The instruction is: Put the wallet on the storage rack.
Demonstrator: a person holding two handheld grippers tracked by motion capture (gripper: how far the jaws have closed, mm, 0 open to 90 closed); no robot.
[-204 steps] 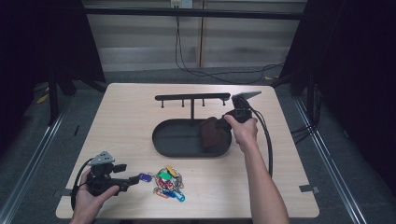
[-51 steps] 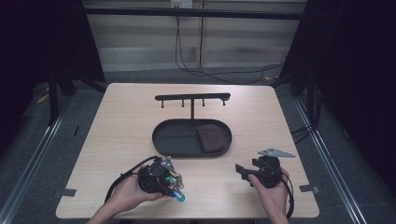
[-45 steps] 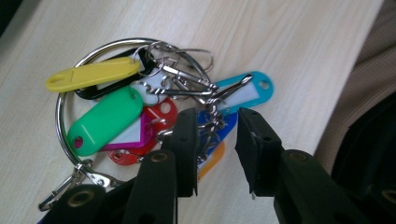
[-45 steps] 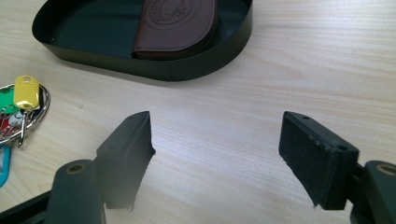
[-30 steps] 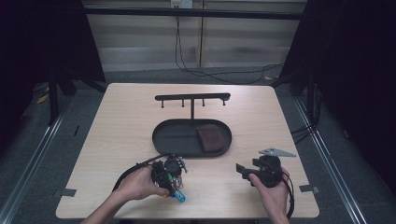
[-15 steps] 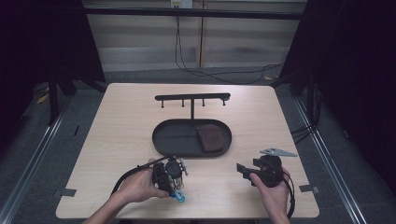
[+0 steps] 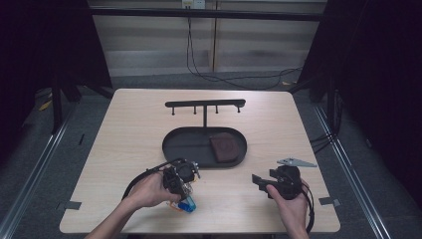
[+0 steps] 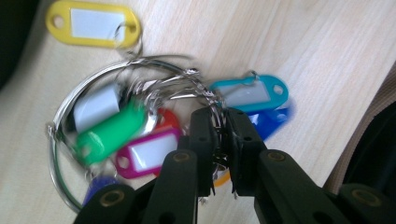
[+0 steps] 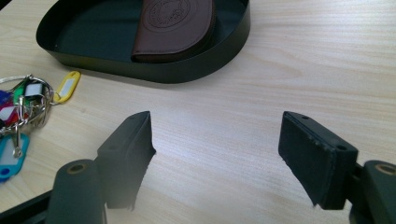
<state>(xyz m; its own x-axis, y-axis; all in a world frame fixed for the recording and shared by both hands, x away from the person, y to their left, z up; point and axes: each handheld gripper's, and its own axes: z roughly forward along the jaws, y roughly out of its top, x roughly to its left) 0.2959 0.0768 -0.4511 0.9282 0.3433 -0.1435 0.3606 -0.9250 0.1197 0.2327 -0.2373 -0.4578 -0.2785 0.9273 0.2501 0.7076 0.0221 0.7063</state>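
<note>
A bunch of keys with coloured plastic tags (image 8: 140,126) on a metal ring lies on the table near the front edge (image 7: 186,204). My left gripper (image 8: 220,116) points down onto it; its jaws have just been closing and now pinch the metal rings between the pads. In the high view the left gripper (image 7: 181,177) covers most of the bunch. My right gripper (image 9: 215,135) is open with nothing between its fingers, held low over bare table at the front right (image 7: 259,180). The bunch (image 9: 23,102) lies to its left.
A black oval tray (image 7: 174,149) stands mid-table with a brown leather wallet (image 7: 225,148) in its right end; the same tray (image 9: 154,70) and wallet (image 9: 175,23) lie ahead of the right gripper. A black hook rack (image 7: 205,104) rises behind the tray.
The wallet went from the right gripper into the tray, and that hand came back to the front right. The left hand moved right to the keys and has barely shifted lately.
</note>
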